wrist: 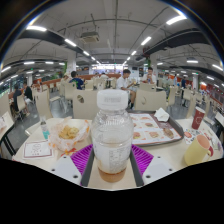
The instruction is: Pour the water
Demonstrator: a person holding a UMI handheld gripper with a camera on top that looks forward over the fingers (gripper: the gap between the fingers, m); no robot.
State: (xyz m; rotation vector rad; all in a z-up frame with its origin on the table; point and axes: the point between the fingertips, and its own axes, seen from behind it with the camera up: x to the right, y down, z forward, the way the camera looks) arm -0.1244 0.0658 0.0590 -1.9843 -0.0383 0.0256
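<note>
Gripper [112, 160], seen along its two fingers, with a clear plastic bottle [112, 135] standing upright between the magenta pads [83, 157]. The pads lie close against both sides of the bottle's lower body; whether they actually press on it, or merely flank it while it rests on its own base, cannot be told from this view. The bottle carries a white screw cap and holds a shallow layer of brownish liquid at its bottom (the rest of the body appears clear).

The bottle stands on a pale table [60, 168]. To the left of the bottle, on the same table, lies a heap of food in crumpled white paper [68, 133], with a white printed sheet [37, 149] just beyond it, farther left. Behind and to the right of the bottle sits a tray bearing a printed paper liner [153, 128]. Farther right of the bottle are a pale cup or bowl [199, 150] and, behind it, a red-and-white drink cup [198, 118].

Beyond the bottle extends a large dining hall with rows of tables, seated persons [78, 82] in the distance, and strip lights across the ceiling.
</note>
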